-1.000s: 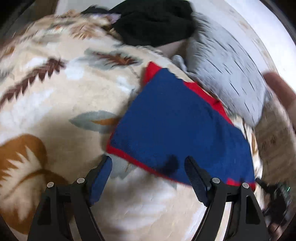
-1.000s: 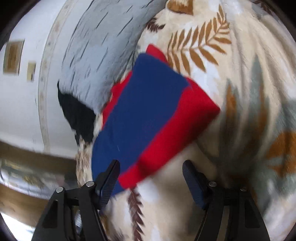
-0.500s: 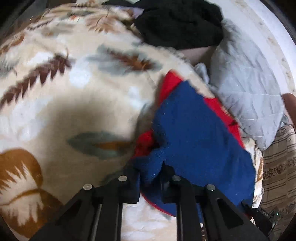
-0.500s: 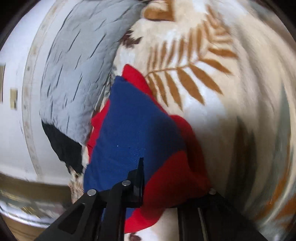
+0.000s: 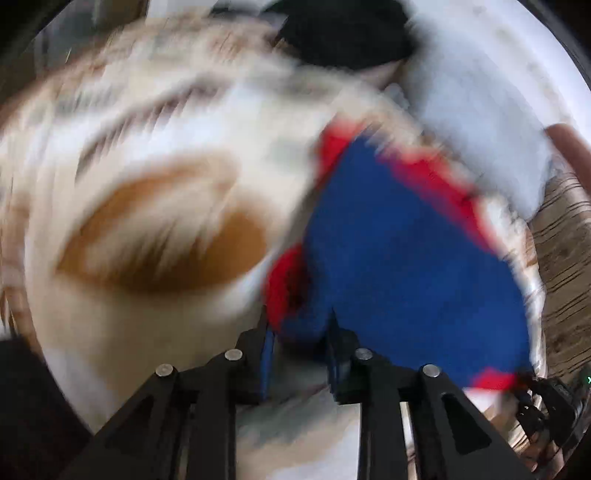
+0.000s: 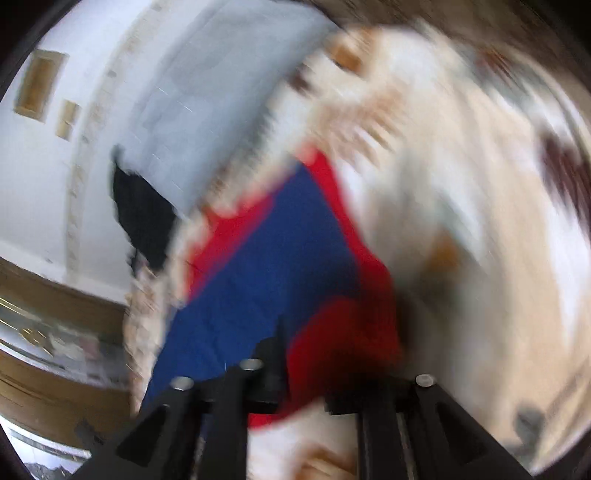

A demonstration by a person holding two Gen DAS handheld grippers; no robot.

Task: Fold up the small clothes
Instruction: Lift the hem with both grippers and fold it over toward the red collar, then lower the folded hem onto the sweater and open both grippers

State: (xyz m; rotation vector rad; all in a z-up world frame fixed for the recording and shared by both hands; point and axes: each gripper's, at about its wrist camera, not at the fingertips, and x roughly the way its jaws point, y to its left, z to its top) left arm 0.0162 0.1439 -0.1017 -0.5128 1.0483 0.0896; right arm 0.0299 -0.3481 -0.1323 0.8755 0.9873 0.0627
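A small blue garment with red trim [image 5: 399, 251] lies on a cream blanket with a leaf print [image 5: 147, 229]. My left gripper [image 5: 299, 332] is shut on the garment's near left corner, where blue and red cloth bunch between the fingers. In the right wrist view the same garment [image 6: 266, 266] fills the middle. My right gripper [image 6: 314, 369] is shut on its near red edge, and the cloth hides the right finger. Both views are blurred by motion.
A grey pillow [image 5: 480, 122] and a black garment [image 5: 347, 33] lie at the far side of the blanket. A white wall [image 6: 44, 177] and wooden furniture [image 6: 55, 306] show at the left of the right wrist view.
Both grippers went from open to shut on near corners of the blue and red garment. Both are now moving with it, and the blanket pattern has shifted.
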